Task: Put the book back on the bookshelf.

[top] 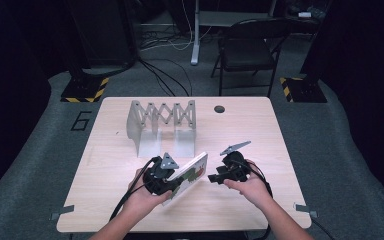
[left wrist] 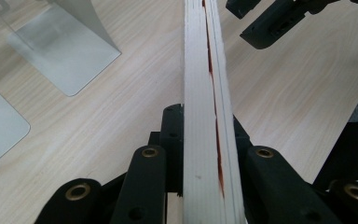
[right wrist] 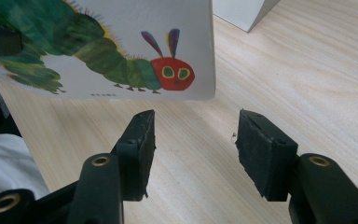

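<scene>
A white board book (top: pixel 190 177) with a green caterpillar on its cover is held tilted above the table, near the front middle. My left gripper (top: pixel 176 182) is shut on it; in the left gripper view the book's page edge (left wrist: pixel 205 93) runs up between the black jaws, which press on both covers. My right gripper (top: pixel 213 177) is just to the right of the book, open. In the right gripper view its jaws (right wrist: pixel 196 140) stand apart over bare table, a little short of the book's lower edge (right wrist: pixel 121 46), with nothing between them.
A white accordion book rack (top: pixel 162 120) with flat metal plates stands at the back middle of the wooden table (top: pixel 260 130). One of its plates (left wrist: pixel 65 51) lies left of the book. A folding chair (top: pixel 250 50) and cables sit beyond the table.
</scene>
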The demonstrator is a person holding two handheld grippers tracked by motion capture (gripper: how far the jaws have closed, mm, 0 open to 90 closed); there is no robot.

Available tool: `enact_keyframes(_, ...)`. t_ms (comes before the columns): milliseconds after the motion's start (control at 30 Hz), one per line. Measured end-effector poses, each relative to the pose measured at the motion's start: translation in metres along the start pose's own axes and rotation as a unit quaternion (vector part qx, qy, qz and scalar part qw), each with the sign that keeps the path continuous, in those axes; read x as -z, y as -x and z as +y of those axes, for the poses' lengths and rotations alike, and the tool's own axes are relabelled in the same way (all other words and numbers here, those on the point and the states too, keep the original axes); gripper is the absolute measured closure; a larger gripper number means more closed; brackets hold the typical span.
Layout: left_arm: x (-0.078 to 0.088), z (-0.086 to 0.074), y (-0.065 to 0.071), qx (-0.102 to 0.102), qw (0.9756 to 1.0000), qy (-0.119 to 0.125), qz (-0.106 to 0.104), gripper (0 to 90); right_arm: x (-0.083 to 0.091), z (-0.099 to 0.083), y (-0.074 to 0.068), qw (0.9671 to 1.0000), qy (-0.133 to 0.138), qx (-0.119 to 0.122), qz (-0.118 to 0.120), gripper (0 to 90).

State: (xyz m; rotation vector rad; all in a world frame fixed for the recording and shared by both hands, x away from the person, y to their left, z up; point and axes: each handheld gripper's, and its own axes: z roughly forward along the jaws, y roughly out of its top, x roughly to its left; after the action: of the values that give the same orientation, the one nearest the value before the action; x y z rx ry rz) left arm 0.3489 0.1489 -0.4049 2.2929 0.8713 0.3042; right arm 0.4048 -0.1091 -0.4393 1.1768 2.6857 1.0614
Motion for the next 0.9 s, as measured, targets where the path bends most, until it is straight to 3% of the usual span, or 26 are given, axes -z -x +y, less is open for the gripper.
enact_keyframes(900, 0.020, -0.009, -0.029, 0.036, 0.9990, 0.008, 0.026, 76.2, 0.003, -0.004, -0.001, 0.9999, 0.006, 0.000, -0.008, 47.1)
